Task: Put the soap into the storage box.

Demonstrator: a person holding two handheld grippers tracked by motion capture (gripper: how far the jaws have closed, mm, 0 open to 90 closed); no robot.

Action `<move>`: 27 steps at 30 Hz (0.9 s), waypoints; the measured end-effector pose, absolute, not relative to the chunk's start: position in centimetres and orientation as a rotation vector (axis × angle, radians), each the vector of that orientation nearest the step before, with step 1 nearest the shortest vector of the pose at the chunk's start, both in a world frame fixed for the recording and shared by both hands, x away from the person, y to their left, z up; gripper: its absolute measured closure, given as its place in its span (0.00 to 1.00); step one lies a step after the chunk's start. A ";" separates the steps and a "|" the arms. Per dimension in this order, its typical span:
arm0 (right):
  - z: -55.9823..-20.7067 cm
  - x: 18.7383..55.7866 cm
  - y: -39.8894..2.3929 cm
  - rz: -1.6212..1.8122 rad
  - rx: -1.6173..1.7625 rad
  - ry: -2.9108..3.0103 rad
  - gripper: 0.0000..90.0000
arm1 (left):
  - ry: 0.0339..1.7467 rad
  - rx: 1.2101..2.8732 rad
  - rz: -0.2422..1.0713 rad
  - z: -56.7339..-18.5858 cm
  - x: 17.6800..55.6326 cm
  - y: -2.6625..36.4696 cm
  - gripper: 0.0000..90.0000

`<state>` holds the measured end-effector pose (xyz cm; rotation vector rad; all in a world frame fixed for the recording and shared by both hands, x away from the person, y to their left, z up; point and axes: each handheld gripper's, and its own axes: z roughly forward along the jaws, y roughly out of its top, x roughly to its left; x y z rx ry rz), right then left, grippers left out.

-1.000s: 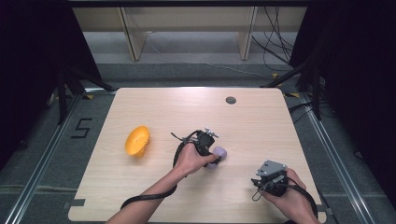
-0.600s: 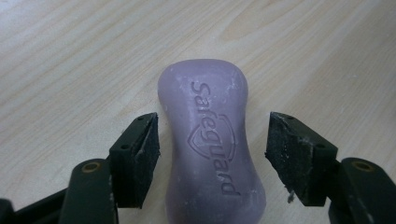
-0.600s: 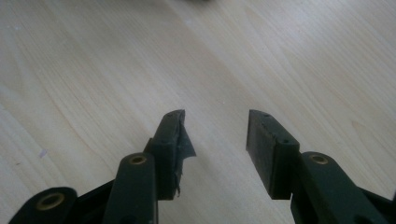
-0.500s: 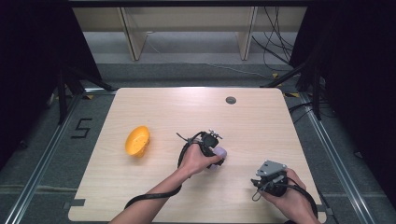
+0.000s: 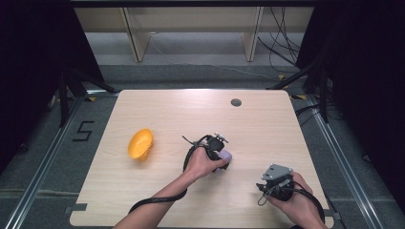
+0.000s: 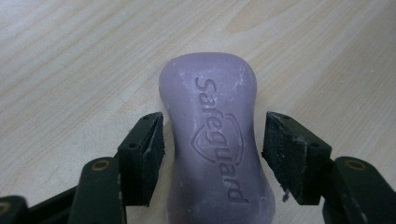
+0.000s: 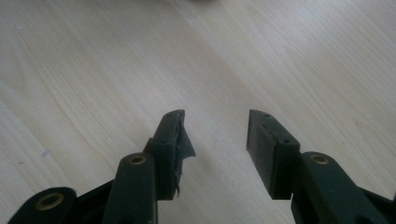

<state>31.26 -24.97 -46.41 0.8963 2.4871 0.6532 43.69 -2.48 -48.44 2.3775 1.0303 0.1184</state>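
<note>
Black jaws on my right gripper [image 5: 267,187] stand apart over bare wood at the near right of the pale wooden table [image 5: 267,124], with nothing between them. Farther in, near the middle, my left gripper [image 5: 222,160] straddles a lilac soap bar stamped "Safeguard" [image 6: 212,140], which lies flat on the table. Its jaws have just been closing; I see narrow gaps on both sides, so the pads aren't yet pressing. Left of that, well apart, sits an orange plastic bowl [image 5: 140,144] tipped on its side.
</note>
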 end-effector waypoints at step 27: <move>-46.5 31.2 -24.9 0.653 0.902 2.499 0.63 | 1.030 2.442 0.129 -48.7 43.9 -3.0 0.53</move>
